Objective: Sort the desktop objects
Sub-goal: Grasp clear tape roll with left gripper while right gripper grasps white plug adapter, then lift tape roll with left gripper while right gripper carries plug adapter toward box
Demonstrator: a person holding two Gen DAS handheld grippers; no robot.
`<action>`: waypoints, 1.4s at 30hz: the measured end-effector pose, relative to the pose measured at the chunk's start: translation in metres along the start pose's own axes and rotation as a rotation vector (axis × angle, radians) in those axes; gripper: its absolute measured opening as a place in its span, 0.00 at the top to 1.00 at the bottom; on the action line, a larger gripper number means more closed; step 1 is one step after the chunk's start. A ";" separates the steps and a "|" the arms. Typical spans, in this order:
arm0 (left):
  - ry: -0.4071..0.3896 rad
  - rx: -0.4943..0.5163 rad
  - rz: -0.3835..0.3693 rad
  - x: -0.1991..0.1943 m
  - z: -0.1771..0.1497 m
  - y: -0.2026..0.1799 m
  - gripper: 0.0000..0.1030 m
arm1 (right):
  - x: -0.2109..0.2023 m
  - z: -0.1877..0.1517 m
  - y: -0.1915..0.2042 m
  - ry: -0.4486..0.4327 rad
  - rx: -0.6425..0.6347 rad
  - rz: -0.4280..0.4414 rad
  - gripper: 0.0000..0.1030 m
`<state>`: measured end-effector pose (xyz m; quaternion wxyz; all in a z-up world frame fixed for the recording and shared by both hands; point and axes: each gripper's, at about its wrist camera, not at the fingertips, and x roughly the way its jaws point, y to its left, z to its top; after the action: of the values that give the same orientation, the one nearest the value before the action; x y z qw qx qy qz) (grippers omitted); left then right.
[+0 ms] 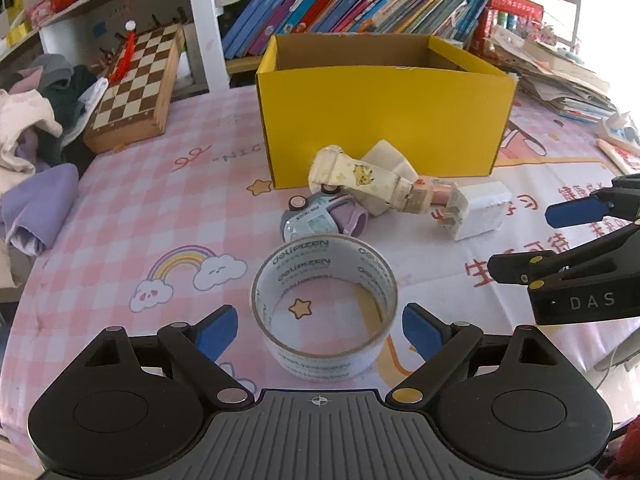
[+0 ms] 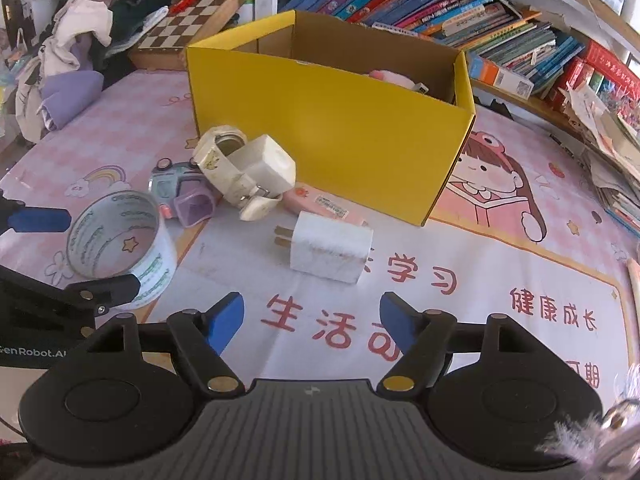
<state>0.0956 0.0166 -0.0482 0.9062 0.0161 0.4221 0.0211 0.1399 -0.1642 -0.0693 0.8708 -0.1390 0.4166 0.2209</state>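
Observation:
A clear tape roll [image 1: 325, 306] stands on the pink tablecloth, between the open fingers of my left gripper [image 1: 320, 330]; it does not look gripped. It also shows in the right wrist view [image 2: 122, 246]. Behind it lie a toy car [image 1: 322, 218], a cream watch strap [image 1: 362, 180] and a white plug charger [image 1: 478, 210]. My right gripper [image 2: 312, 320] is open and empty, just short of the charger [image 2: 330, 252]. A pink flat item [image 2: 324, 204] lies behind the charger. The yellow box [image 1: 384, 120] stands behind the pile.
A chessboard box [image 1: 134, 84] and a heap of clothes [image 1: 36, 120] lie at the left. Shelves of books [image 1: 340, 4] run behind the yellow box [image 2: 332, 128]. Stacked papers [image 2: 612, 152] lie at the right. A pink item [image 2: 390, 78] sits inside the box.

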 end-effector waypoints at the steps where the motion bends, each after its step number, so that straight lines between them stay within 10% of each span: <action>1: 0.005 -0.002 -0.001 0.002 0.001 0.001 0.11 | 0.002 0.001 -0.002 0.007 0.004 0.001 0.28; 42: -0.020 -0.056 -0.037 -0.001 0.005 0.026 0.19 | 0.032 0.030 -0.011 0.040 0.132 0.010 0.51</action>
<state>0.0983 0.0428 -0.0427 0.9107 -0.0170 0.4124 0.0160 0.1835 -0.1522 -0.0757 0.8685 -0.0836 0.4482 0.1945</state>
